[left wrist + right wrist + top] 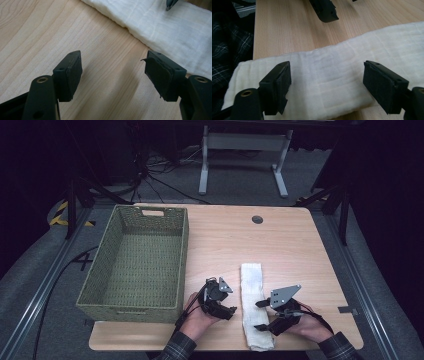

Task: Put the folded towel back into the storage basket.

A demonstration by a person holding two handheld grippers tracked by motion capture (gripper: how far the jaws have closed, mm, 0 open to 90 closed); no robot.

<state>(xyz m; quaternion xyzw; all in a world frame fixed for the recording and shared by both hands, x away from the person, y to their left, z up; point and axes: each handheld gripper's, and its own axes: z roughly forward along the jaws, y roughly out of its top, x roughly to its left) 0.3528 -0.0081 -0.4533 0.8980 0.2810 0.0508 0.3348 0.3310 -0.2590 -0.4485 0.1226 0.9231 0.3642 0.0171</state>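
Bright table, dark surroundings, soft shadows

- A folded towel (pixel 253 305) is lying lengthwise on the desk (pixel 280 245), near its front edge.
- A basket (pixel 137 265) is sitting to the towel's left.
- The left claw (pixel 226 306) is hovering between basket and towel.
- The right claw (pixel 260 315) is hovering just over the towel's right edge.

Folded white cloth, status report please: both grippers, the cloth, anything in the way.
Left gripper open over bare table, beside the cloth. Right gripper open above the folded white cloth, nothing held. Cloth flat, long strip. Green basket at left, nothing in the way.
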